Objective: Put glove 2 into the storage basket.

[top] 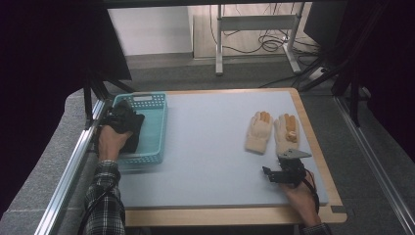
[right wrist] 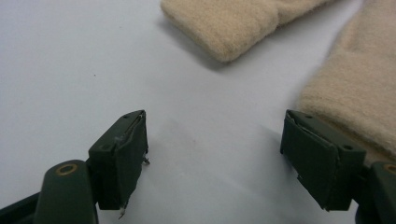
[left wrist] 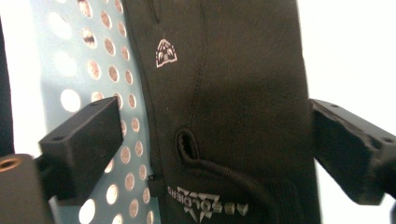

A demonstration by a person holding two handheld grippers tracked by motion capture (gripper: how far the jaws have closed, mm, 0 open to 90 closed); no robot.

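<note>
Left gripper (left wrist: 205,140) jaws apart over black glove (top: 128,128), which lies in the blue basket (top: 157,128); lift straight up, don't snag the cord. Right of basket: right gripper (right wrist: 215,154) jaws apart, just short of beige gloves (top: 272,131); approach low at cuff.

A lab: dark curtains (top: 44,63), aluminium rails (top: 68,166), loose floor cables (top: 266,44) around the table (top: 230,215).

Black glove (left wrist: 233,102): white emblem and white lettering. Basket (top: 149,125): light teal, round perforations across floor and walls. Two gloves (top: 258,131) near the counter's right edge: beige knit, orange-tan fingertips. Counter (top: 210,147): pale blue-grey surface, light wood border. Sleeve (top: 103,200): dark plaid with pale lines.
</note>
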